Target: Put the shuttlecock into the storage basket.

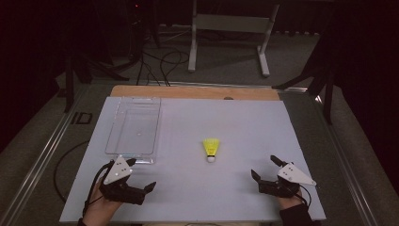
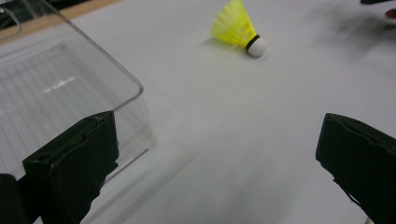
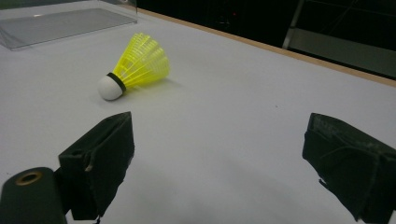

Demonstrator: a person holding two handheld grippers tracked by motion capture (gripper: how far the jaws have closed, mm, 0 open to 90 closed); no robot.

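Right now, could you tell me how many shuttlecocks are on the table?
1. The yellow shuttlecock lies on its side near the middle of the white table, right of the clear tray.

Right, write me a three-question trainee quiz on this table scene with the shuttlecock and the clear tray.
1. True or false: the yellow shuttlecock is lying inside the clear tray.
2. Which gripper has the tray's near corner right beside one of its jaws: A) the left gripper, B) the right gripper, C) both?
3. Fill in: the shuttlecock lies on its side with its white ____ end towards the person.

Key
1. False. It lies on the white table top, to the right of the tray and apart from it.
2. A. In the left gripper view the tray's corner sits next to a jaw.
3. Cork. Its yellow skirt points away, and both grippers have their jaws spread with nothing between them.
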